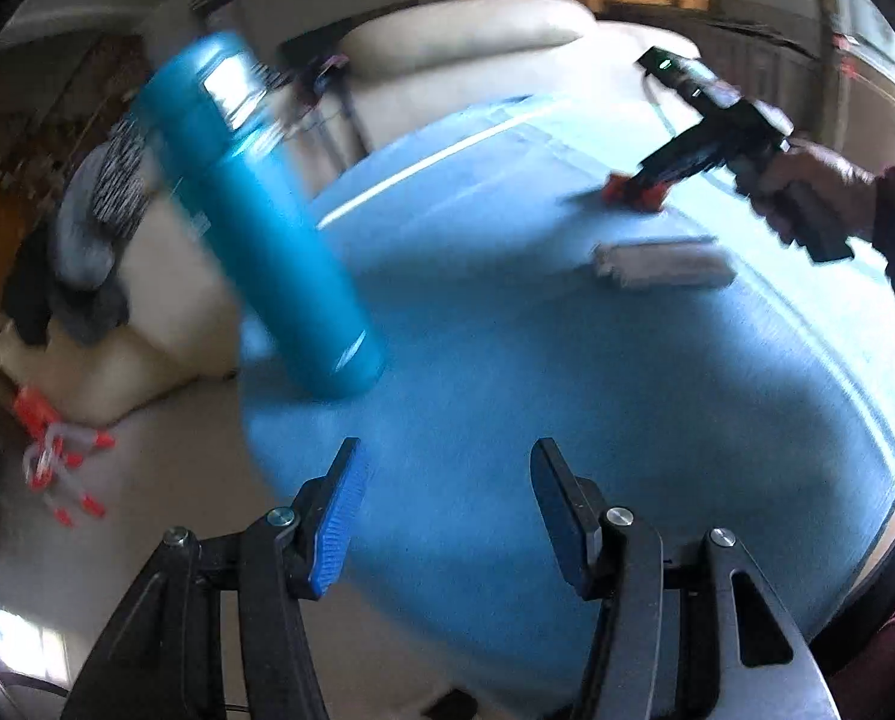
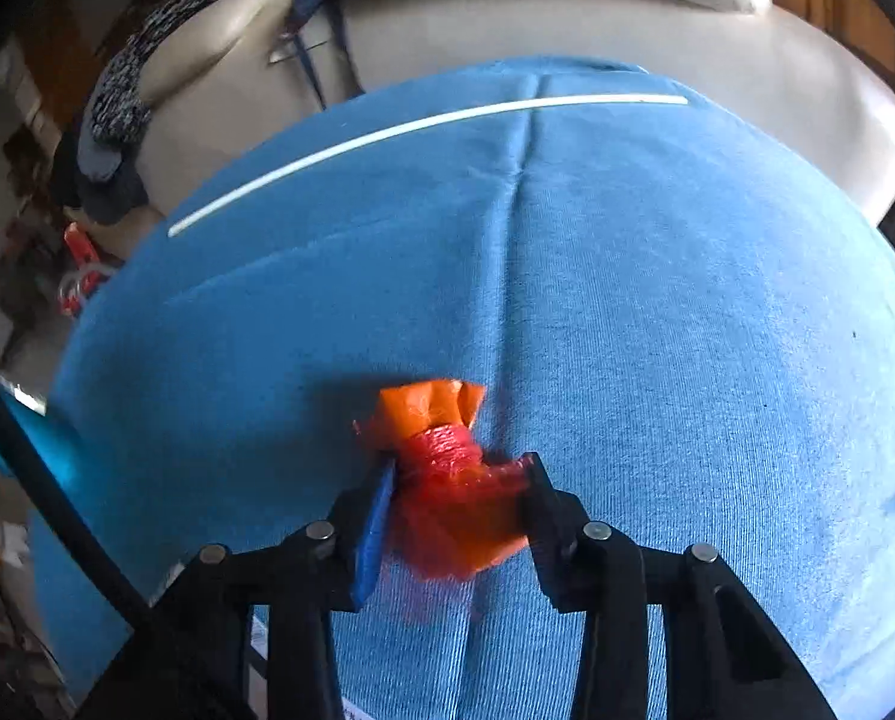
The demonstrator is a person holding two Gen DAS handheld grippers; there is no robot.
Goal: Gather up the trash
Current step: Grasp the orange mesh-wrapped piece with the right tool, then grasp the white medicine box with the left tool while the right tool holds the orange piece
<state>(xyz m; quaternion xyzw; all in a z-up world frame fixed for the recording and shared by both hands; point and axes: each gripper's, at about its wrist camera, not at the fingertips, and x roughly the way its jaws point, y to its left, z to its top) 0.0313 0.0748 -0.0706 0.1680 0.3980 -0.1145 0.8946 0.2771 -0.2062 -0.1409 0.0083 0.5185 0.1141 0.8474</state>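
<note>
An orange wrapper (image 2: 447,474) is clenched by the right gripper (image 2: 456,498); the left gripper (image 1: 444,504) is held released, empty; a pale packet (image 1: 663,264) is left on the blue worktop (image 1: 507,360).

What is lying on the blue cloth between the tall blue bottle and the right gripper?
In the left wrist view, only bare blue cloth lies between the bottle and the right gripper. The white box sits nearer the camera, below that line.

We can read no text, brand or number anywhere; the pale patch on the blue bottle (image 1: 249,204), upper left, is blurred
</note>
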